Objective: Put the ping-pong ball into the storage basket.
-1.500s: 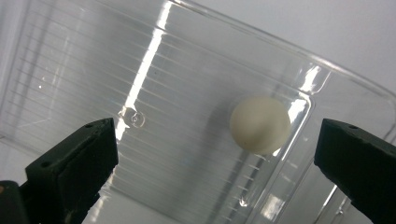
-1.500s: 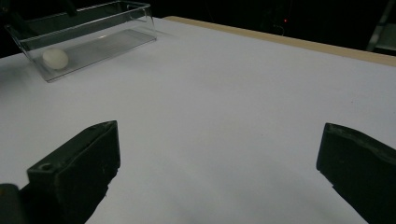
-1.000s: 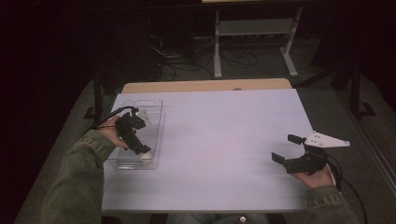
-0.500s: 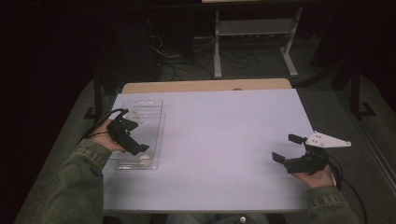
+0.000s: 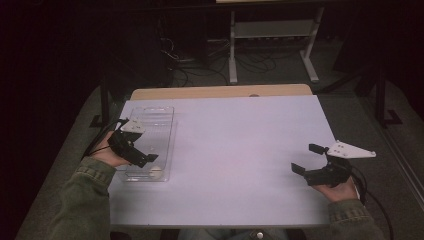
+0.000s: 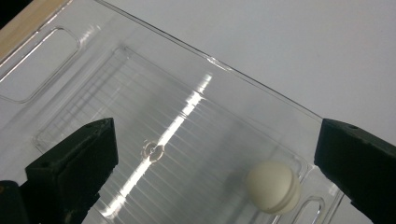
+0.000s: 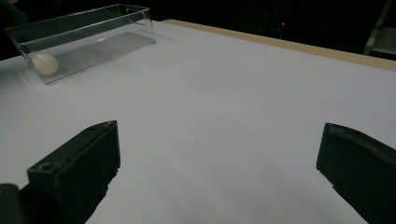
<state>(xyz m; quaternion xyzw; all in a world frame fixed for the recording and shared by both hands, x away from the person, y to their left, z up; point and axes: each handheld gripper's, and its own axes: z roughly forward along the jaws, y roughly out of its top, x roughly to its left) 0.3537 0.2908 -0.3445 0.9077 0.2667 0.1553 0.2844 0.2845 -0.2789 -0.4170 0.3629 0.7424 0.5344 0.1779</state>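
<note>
Clear plastic forms a long tray (image 5: 150,142) at the left of the high view, lying on a white table (image 5: 235,155) that fills the middle of the frame. A small white ball (image 5: 155,172) sits inside the tray at its near end, toward the lower left. Your left gripper (image 5: 146,158) hovers over the tray's near half, angled down toward the ball. Your right gripper (image 5: 311,159) is at the lower right of the frame, above bare table well apart from the tray, its jaws spread wide.

Your left gripper view looks down into the tray (image 6: 196,107). Its two black jaws stand far apart at the bottom corners, gripping nothing. The ball (image 6: 273,186) rests on the ribbed tray floor at the lower right, between the jaws and nearer the right one.

Your right gripper view shows spread jaws over the empty white tabletop (image 7: 224,107). The tray (image 7: 84,39) sits at the upper left, with the ball (image 7: 45,63) at its left end.
</note>
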